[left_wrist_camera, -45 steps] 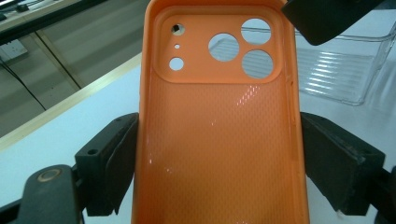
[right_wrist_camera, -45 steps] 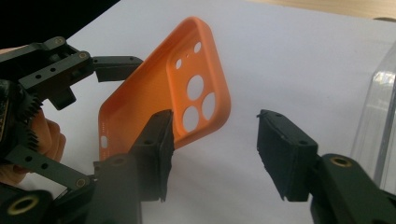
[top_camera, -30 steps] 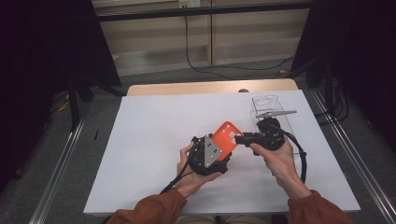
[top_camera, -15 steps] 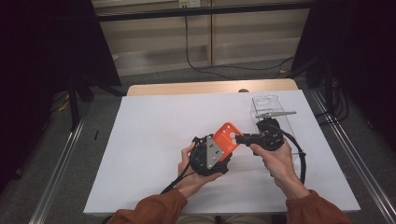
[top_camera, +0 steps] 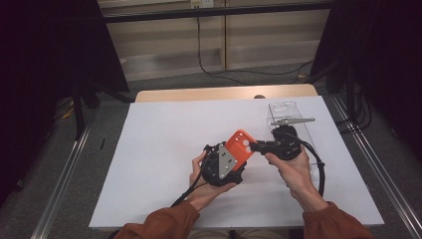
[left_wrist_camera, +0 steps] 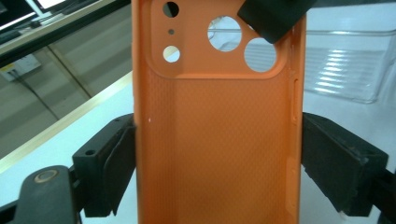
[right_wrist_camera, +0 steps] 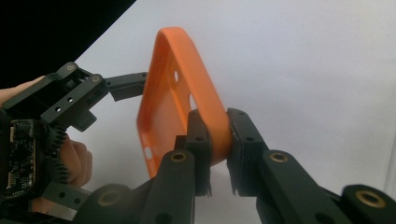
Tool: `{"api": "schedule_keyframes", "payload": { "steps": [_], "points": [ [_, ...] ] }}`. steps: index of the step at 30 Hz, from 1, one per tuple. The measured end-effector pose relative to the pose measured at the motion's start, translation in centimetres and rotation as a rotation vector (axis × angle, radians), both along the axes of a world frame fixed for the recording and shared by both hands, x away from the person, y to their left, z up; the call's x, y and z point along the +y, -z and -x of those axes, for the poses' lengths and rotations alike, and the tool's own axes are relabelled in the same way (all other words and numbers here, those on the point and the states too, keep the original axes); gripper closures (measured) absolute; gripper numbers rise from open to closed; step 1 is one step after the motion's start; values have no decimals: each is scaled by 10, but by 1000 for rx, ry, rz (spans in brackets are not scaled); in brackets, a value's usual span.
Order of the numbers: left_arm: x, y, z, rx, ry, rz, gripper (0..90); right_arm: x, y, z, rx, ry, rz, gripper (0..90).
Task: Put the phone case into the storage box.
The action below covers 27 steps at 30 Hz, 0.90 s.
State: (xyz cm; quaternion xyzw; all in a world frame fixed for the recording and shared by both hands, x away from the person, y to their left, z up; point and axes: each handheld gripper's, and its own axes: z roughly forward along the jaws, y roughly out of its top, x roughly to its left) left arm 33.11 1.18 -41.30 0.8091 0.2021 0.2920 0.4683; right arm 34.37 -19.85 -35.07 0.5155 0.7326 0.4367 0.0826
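Observation:
An orange phone case (top_camera: 240,147) is held in the air over the white table between both hands, camera cut-outs pointing away from the person. My left gripper (top_camera: 235,158) is shut on it across its width, a pad on each long side (left_wrist_camera: 219,158). The case's inner side (left_wrist_camera: 219,116) faces the left gripper view. My right gripper (top_camera: 255,146) comes in from the right; its jaws have just been closing and now pinch the case's rim (right_wrist_camera: 219,140) near the camera-hole corner. One of its fingers (left_wrist_camera: 275,16) shows at that corner. A left gripper finger (right_wrist_camera: 128,86) presses the case's far side.
A clear plastic box (top_camera: 291,124) with a grey metal piece on its top stands at the back right, just behind my right hand. The white sheet (top_camera: 159,149) covers the table, with a wooden strip (top_camera: 199,94) along the far edge. Black cables trail from both grippers.

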Motion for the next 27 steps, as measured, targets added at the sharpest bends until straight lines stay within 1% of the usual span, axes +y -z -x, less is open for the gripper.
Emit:
{"api": "schedule_keyframes", "payload": {
  "steps": [1, 2, 4, 6, 7, 9, 10, 11, 12, 14, 15, 16, 17, 18, 19, 21, 22, 25, 27],
  "points": [
    [0, 0, 0, 3, -2, 2, 151, 0, 0, 0, -7, -3, 5, 803],
    [0, 0, -1, 13, 2, 10, 151, 0, -1, 0, -9, -3, 4, 803],
    [2, -1, -2, 30, 8, 11, 147, 0, -2, 0, -15, -1, 9, 804],
    [2, -1, -2, 34, 19, 13, 119, -1, -2, -1, -27, 3, 18, 804],
    [2, -1, -2, 35, 15, 24, 106, -2, -2, -1, -30, 2, 19, 804],
    [4, -1, -4, 55, 25, 26, 83, -4, -3, -1, -32, 8, 18, 804],
    [4, -1, -4, 63, 23, 46, 72, -5, -3, -1, -37, 8, 21, 804],
    [4, -1, -5, 73, 31, 44, 71, -6, -3, -1, -41, 10, 26, 804],
    [4, -2, -5, 81, 41, 51, 71, -6, -3, -1, -42, 9, 26, 804],
    [6, -5, -3, 69, 54, 49, 71, -7, -3, 0, -49, -2, 29, 804],
    [6, -6, -2, 70, 54, 63, 71, -7, -3, 1, -50, -2, 30, 804],
    [7, -8, -3, 75, 60, 64, 69, -8, -2, 2, -53, -6, 35, 804],
    [7, -8, -3, 81, 61, 77, 64, -8, -2, 2, -58, -7, 39, 804],
    [7, -8, -3, 86, 57, 80, 60, -9, -1, 3, -60, -7, 40, 804],
    [8, -8, -4, 91, 57, 76, 58, -9, -1, 3, -62, -8, 38, 804],
    [10, -9, -5, 89, 28, 76, 57, -11, 0, 4, -66, -7, 37, 804],
    [11, -9, -6, 91, 32, 74, 58, -11, 0, 4, -64, -4, 39, 804],
    [15, -9, -11, 134, 28, 97, 55, -14, -1, 4, -78, -5, 41, 804],
    [18, -10, -15, 141, 20, 95, 48, -16, -2, 5, -86, -2, 44, 804]
  ]
}}
